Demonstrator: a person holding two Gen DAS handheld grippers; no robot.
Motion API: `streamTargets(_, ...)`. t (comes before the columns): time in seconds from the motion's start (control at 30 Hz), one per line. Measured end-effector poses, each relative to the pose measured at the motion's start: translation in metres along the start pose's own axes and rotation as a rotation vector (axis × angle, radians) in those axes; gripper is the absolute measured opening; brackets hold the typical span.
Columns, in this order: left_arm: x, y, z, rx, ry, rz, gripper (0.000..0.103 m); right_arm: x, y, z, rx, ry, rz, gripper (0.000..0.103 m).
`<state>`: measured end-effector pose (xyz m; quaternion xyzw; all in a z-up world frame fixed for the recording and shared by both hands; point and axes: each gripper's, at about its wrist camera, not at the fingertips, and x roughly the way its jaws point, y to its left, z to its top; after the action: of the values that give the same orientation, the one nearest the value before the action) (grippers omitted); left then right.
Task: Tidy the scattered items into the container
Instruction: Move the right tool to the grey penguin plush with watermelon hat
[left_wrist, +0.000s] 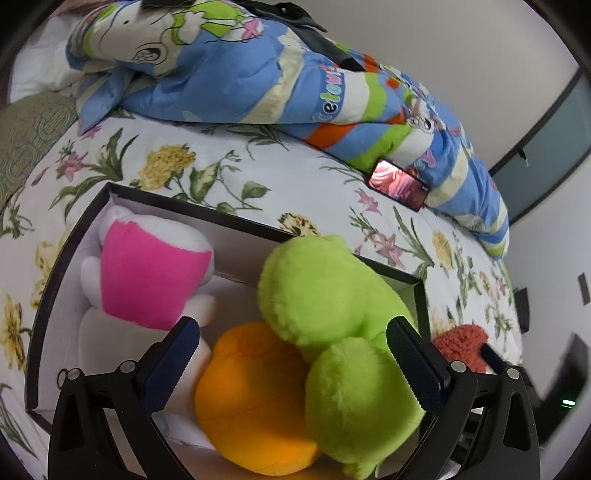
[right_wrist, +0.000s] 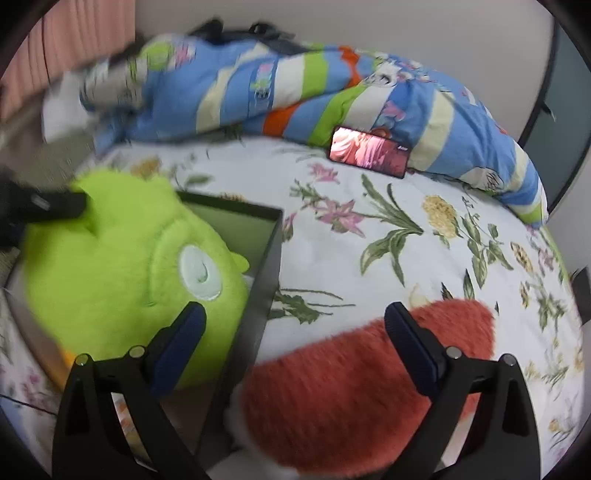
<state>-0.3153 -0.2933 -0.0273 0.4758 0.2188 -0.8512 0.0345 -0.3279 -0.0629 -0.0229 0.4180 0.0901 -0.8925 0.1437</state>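
My left hand-held gripper (left_wrist: 291, 354) hangs with its jaws spread over the black box (left_wrist: 70, 236) on the bed (left_wrist: 295, 184), the green plush (left_wrist: 332, 302) and orange plush (left_wrist: 251, 398) between its fingers but unpressed. My right hand-held gripper (right_wrist: 293, 343) is spread wide above the red plush (right_wrist: 332, 391), which lies on the bed just beside the box.

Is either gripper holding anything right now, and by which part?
Nothing is gripped. The left gripper stands open over the green plush; the right gripper stands open over the red plush.
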Motion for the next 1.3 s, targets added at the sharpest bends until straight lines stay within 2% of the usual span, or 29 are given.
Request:
streamTargets(0.1, 0.009, -0.002, -0.003, 0.004, 0.018, 0.042, 0.101, -0.032, -0.030, -0.017, 0.056, -0.036, 0.000, 0.098)
streamTargets(0.23, 0.024, -0.017, -0.009, 0.010, 0.061, -0.035, 0.101, -0.073, -0.073, -0.050, 0.133, -0.067, -0.009, 0.098)
streamTargets(0.37, 0.049, -0.070, -0.025, 0.136, 0.143, -0.079, 0.101, -0.101, -0.108, -0.075, 0.204, -0.081, -0.037, 0.099)
streamTargets(0.43, 0.062, -0.099, -0.034, 0.215, 0.174, -0.034, 0.101, -0.106, -0.122, -0.084, 0.235, -0.076, -0.039, 0.099)
streamTargets(0.5, 0.068, -0.121, -0.042, 0.295, 0.163, 0.061, 0.101, -0.108, -0.134, -0.092, 0.261, -0.065, -0.047, 0.099)
streamTargets(0.57, 0.067, -0.129, -0.043, 0.316, 0.154, 0.096, 0.101, -0.109, -0.146, -0.099, 0.288, -0.063, -0.041, 0.099)
streamTargets(0.73, 0.043, -0.114, -0.034, 0.204, 0.153, -0.006, 0.101, -0.101, -0.178, -0.113, 0.392, -0.054, 0.029, 0.099)
streamTargets(0.9, 0.020, -0.139, -0.033, 0.218, 0.109, -0.092, 0.101, -0.088, -0.200, -0.117, 0.490, -0.072, 0.147, 0.099)
streamTargets(0.97, 0.019, -0.152, -0.036, 0.243, 0.105, -0.086, 0.102, -0.078, -0.207, -0.115, 0.526, -0.062, 0.203, 0.099)
streamTargets(1.07, 0.019, -0.164, -0.040, 0.284, 0.109, -0.023, 0.102, -0.065, -0.221, -0.112, 0.610, -0.045, 0.290, 0.099)
streamTargets(1.13, 0.015, -0.169, -0.040, 0.295, 0.114, -0.011, 0.102, -0.061, -0.230, -0.110, 0.657, -0.048, 0.346, 0.099)
streamTargets(1.3, -0.016, -0.176, -0.039, 0.349, 0.071, 0.007, 0.101, -0.062, -0.250, -0.124, 0.722, -0.050, 0.325, 0.099)
